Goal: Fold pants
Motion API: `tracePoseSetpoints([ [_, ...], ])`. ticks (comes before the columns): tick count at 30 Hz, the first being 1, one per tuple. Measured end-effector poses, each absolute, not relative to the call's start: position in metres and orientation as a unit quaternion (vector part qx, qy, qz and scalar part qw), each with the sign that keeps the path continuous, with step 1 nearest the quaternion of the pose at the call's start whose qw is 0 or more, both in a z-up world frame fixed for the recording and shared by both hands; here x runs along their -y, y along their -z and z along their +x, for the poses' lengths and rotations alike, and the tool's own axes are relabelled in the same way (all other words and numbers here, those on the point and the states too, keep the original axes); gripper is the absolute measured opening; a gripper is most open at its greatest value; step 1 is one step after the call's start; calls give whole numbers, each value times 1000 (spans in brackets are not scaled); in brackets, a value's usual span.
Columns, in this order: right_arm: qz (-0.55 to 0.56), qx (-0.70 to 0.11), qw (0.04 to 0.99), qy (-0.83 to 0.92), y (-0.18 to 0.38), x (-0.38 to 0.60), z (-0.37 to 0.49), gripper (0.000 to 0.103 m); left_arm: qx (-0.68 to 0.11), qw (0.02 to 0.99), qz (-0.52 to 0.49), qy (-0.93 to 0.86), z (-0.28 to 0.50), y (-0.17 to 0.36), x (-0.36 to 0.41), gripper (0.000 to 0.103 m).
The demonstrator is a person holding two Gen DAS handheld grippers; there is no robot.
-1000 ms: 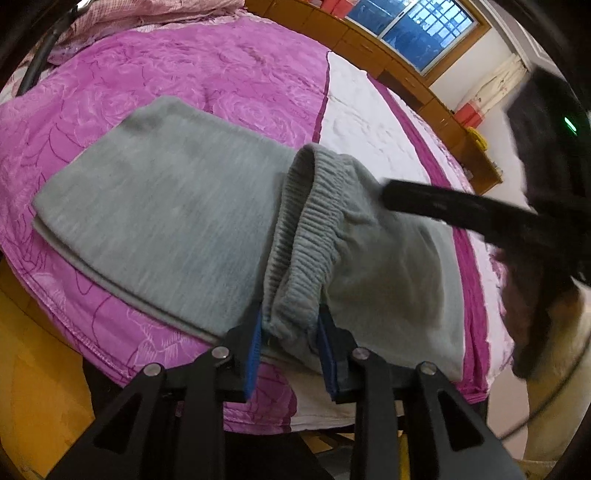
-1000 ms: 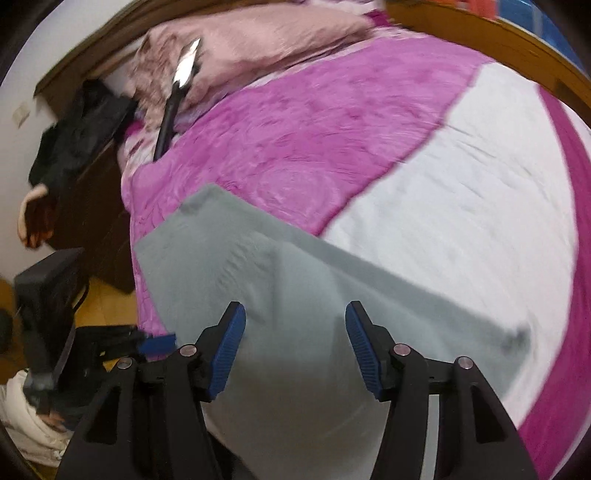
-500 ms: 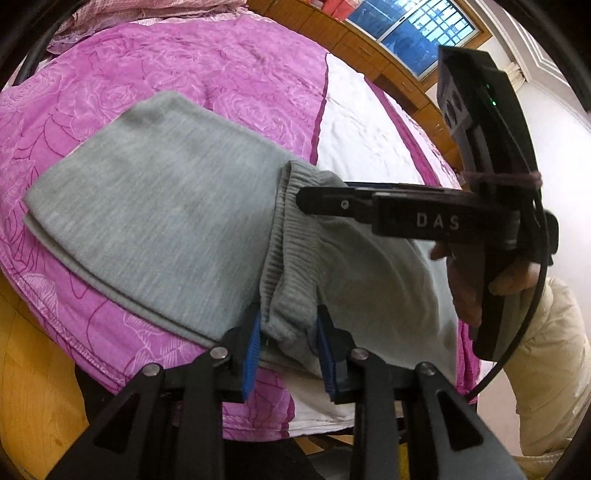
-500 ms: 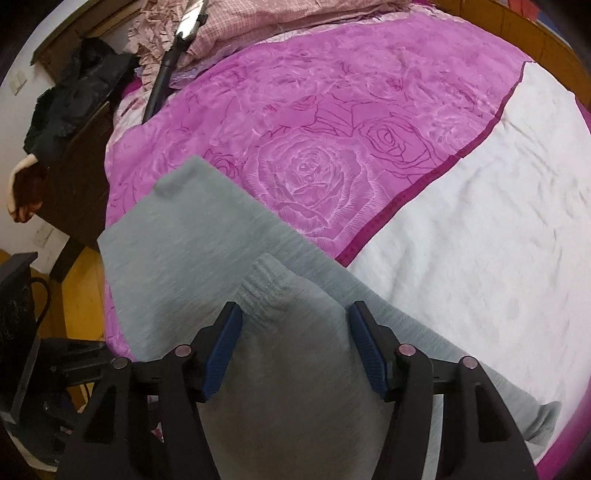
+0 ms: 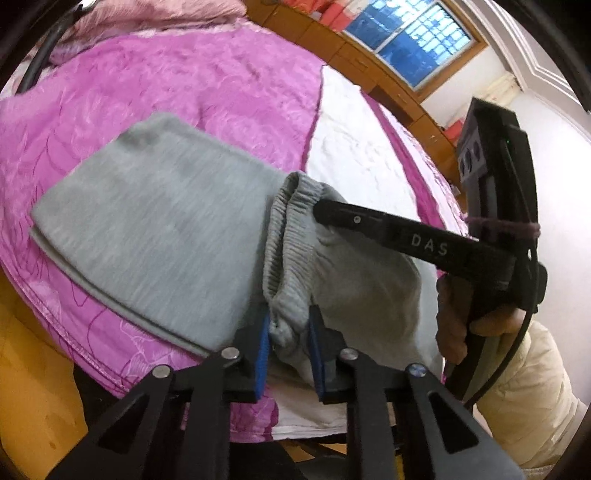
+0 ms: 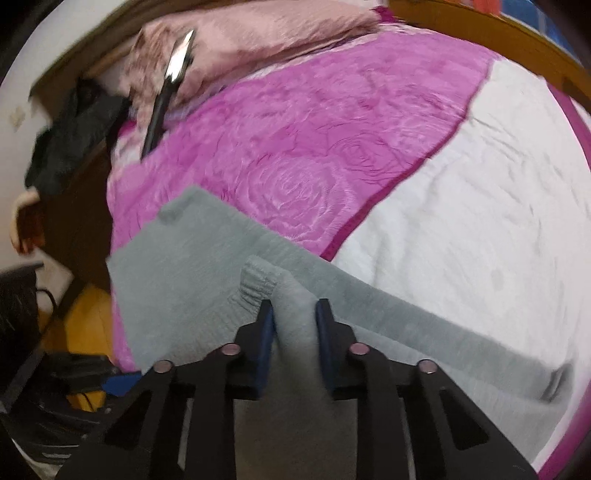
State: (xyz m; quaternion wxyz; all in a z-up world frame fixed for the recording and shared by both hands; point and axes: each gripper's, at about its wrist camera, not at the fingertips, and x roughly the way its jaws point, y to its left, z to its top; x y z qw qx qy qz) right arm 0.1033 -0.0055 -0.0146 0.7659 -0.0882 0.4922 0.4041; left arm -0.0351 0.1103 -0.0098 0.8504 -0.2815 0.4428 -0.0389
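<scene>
Grey pants (image 5: 159,229) lie folded along their length on the pink and white bed cover (image 5: 207,85), legs stretching to the left. The ribbed waistband (image 5: 280,236) is raised off the bed. My left gripper (image 5: 289,321) has the waistband's near corner between its blue pads, which press on it while the jaws are still closing. My right gripper (image 5: 325,212) reaches in from the right to the waistband's far corner. In the right wrist view the right gripper (image 6: 294,310) has a fold of the pants (image 6: 192,295) pinched between its closing jaws.
A pink quilt (image 6: 258,33) and a black pole (image 6: 159,107) lie at the head of the bed. Dark clothes (image 6: 70,140) sit on a bedside unit. A hand (image 5: 454,314) in a cream sleeve (image 5: 535,387) holds the right gripper. The bed's edge and yellow floor (image 5: 29,387) are near left.
The right gripper came down over the waistband's far corner and its wide jaws closed onto the cloth. The left gripper's jaws narrowed slightly on the near corner.
</scene>
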Motion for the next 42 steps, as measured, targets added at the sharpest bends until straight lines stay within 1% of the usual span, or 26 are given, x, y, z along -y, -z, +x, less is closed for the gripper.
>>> tracePoseSetpoints([
  [2, -66, -483, 775, -403, 8, 13, 99, 10, -436, 857, -271, 47, -38, 3, -108, 18],
  [7, -36, -458, 792, -402, -20, 15, 93, 9, -401, 877, -257, 61, -45, -24, -120, 18],
  [11, -33, -438, 797, -414, -45, -6, 93, 9, -383, 891, -237, 57, -47, -44, -144, 18],
  [14, -39, -430, 798, -421, -53, -29, 92, 9, -377, 897, -226, 49, -46, -54, -165, 18],
  [19, -47, -432, 794, -426, -48, -66, 93, 9, -386, 893, -229, 19, -45, -48, -199, 19],
  [23, -66, -438, 789, -427, -36, -98, 93, 9, -406, 885, -227, -6, -37, -30, -224, 19],
  [25, -80, -441, 786, -426, -28, -110, 92, 10, -418, 879, -231, -15, -37, -19, -233, 21],
  [27, -96, -455, 781, -418, -17, -123, 94, 13, -435, 871, -225, -40, -37, -5, -240, 31],
  [29, -99, -480, 771, -407, -3, -131, 99, 14, -443, 867, -222, -54, -42, 4, -243, 41],
  [30, -92, -489, 767, -405, 1, -132, 101, 15, -443, 866, -226, -56, -44, 7, -245, 44],
  [33, -56, -501, 757, -415, -3, -121, 106, 17, -442, 864, -233, -59, -52, 7, -247, 44],
  [35, -37, -488, 765, -418, -19, -105, 107, 18, -440, 865, -231, -63, -58, 2, -246, 44],
  [37, -27, -464, 782, -415, -38, -82, 108, 21, -434, 870, -223, -67, -67, -7, -241, 44],
  [38, -25, -456, 788, -413, -45, -74, 110, 25, -432, 872, -219, -71, -71, -10, -240, 44],
  [42, -45, -448, 800, -397, -52, -46, 113, 26, -406, 886, -211, -77, -77, -38, -231, 41],
])
